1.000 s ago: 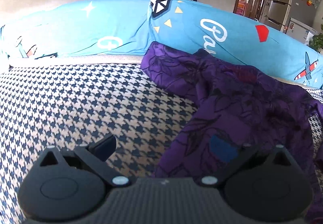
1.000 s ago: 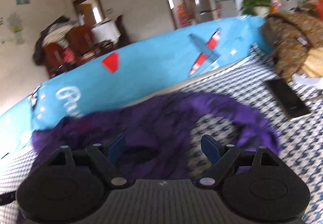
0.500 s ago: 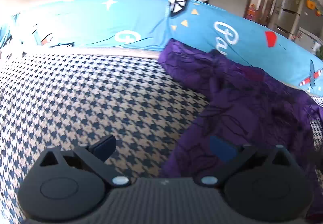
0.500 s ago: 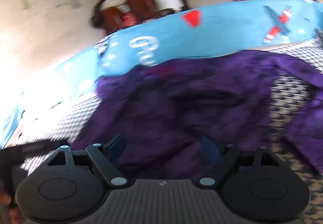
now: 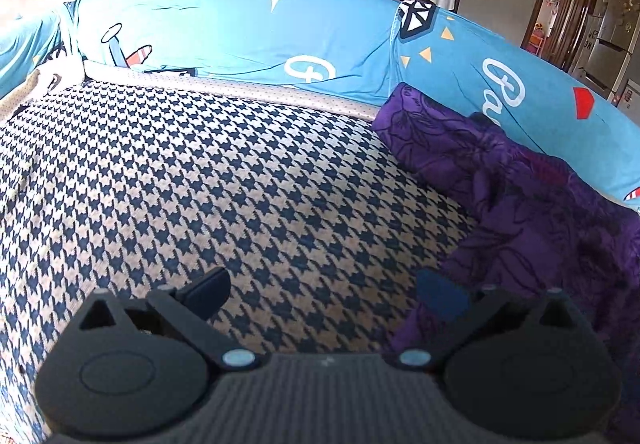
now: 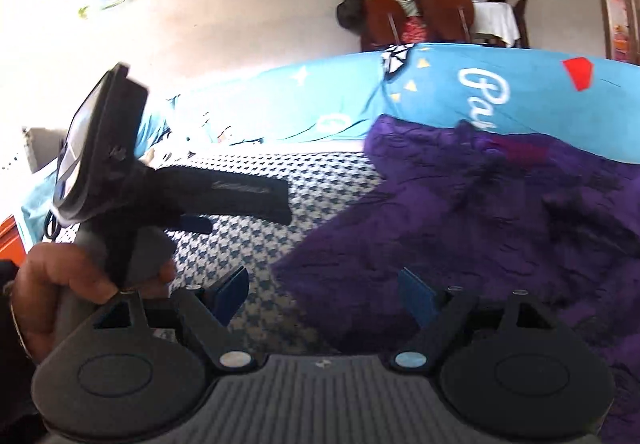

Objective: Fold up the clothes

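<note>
Purple garment (image 5: 520,204), dark floral print, crumpled in a heap on the houndstooth cover (image 5: 200,184), its far edge pushed up against the blue cartoon-print cushion (image 5: 260,28). Unfolded, creased, one rounded corner pointing away from the heap along the foot of the cushion. Left gripper (image 5: 324,290) just beside the garment's near edge, jaws wide, nothing between them; one blue pad (image 5: 440,300) over purple cloth, the dark finger (image 5: 208,288) on the other side over bare houndstooth; contact with the cloth cannot be told. Right gripper (image 6: 326,294) also close to the garment's near edge, jaws wide and empty; one pad (image 6: 416,296) over purple cloth, the other (image 6: 230,290) over houndstooth. Same garment in the right wrist view (image 6: 500,224), somewhat blurred, covering most of the cover (image 6: 320,172) on that side, again backed by the cushion (image 6: 440,96). Left gripper seen from the side in that view (image 6: 240,196), well clear of the garment's edge, above the houndstooth, held by a hand (image 6: 80,284) wrapped round its grey handle; a phone-like screen (image 6: 100,140) mounted on top. Beyond the cushion, two brown chairs (image 6: 420,16) draped with clothing, against a pale wall (image 6: 220,4).
</note>
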{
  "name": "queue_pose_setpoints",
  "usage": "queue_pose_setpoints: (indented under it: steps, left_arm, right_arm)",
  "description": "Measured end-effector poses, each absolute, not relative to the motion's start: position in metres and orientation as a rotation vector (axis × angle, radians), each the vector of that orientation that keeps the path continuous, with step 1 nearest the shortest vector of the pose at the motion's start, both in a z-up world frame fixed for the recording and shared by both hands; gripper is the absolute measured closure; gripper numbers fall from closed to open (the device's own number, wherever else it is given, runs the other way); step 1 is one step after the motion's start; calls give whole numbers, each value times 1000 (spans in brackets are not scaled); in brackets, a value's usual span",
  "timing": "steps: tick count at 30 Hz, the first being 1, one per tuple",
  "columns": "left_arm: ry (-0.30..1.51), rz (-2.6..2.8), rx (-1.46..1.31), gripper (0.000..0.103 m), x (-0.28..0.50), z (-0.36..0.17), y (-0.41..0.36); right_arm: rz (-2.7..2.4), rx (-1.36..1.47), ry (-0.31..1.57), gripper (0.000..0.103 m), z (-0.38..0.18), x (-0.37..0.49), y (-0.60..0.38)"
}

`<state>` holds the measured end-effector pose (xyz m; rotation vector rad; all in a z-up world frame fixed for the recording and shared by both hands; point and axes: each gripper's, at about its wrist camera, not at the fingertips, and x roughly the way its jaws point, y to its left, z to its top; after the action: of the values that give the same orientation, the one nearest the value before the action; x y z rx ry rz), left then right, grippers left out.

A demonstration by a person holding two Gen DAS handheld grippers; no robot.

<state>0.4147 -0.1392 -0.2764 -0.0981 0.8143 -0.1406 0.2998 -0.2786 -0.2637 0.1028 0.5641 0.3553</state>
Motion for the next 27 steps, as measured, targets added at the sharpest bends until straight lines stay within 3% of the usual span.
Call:
queue_pose_setpoints:
  steps: [12,27]
  left_arm:
    - [808,-120,-128,0,414,-270,-119]
    - [814,-131,-178,0,409,-265,-98]
  right_arm:
    - [415,35,617,20,-287,326,-241]
    - [231,-277,612,21,-337,368,-205]
